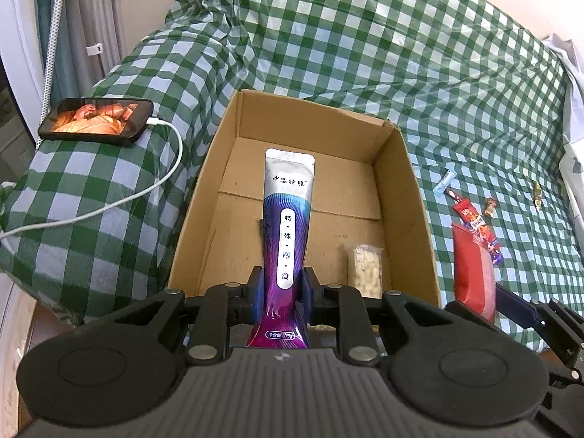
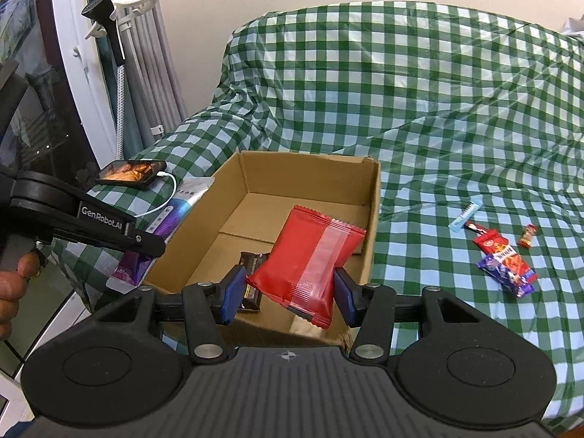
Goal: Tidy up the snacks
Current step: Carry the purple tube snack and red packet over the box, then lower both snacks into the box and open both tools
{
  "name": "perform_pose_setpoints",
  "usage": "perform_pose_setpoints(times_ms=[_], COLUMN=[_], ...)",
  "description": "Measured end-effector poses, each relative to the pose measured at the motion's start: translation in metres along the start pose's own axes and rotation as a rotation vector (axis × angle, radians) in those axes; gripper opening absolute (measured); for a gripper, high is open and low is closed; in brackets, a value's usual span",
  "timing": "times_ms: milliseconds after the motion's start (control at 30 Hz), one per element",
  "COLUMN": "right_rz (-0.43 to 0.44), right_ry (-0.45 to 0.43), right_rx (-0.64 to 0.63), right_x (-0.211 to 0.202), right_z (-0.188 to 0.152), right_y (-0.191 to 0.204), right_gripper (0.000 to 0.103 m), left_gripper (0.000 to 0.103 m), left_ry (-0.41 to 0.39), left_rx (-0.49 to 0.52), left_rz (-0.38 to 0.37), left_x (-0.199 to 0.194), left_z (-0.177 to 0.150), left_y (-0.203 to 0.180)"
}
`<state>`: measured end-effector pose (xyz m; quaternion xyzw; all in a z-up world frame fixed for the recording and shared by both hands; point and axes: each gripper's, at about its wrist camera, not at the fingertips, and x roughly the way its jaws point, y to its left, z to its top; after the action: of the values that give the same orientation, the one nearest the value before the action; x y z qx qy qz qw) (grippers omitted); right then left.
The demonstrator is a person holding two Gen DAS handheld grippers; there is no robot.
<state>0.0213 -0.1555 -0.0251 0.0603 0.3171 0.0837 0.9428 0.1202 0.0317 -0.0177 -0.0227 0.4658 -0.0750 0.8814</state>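
- Done so far: a clear-wrapped pale cereal bar (image 1: 365, 270) and a dark brown chocolate bar (image 2: 252, 266) lie inside the open brown cardboard box (image 1: 405, 197).
- Left: several small wrapped snacks (image 2: 503, 255) lie on the green checked cloth (image 2: 438, 91), beside the box.
- The left gripper (image 1: 283, 288) pinches a long purple-and-silver sachet (image 1: 288, 219) over the box.
- The right gripper (image 2: 288, 290) clamps a red foil pouch (image 2: 306, 259) above the box's near edge.

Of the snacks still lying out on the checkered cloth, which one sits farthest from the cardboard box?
The small red-and-gold wrapped candy, lying alone beyond the clustered red, purple and light-blue packets.
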Motion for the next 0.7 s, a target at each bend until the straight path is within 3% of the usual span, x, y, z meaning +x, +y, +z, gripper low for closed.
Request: perform_pose_setpoints(times_ms=[700], right_rz=[0.012], right_ry=[0.045], right_rx=[0.011], right_x=[0.083], right_z=[0.028], right_y=[-0.006], right_gripper=[0.054], left_gripper=[0.023], left_ry=[0.049], left_rx=[-0.003], left_rz=[0.04], left_x=[0.076], left_z=[0.043], left_y=[0.004])
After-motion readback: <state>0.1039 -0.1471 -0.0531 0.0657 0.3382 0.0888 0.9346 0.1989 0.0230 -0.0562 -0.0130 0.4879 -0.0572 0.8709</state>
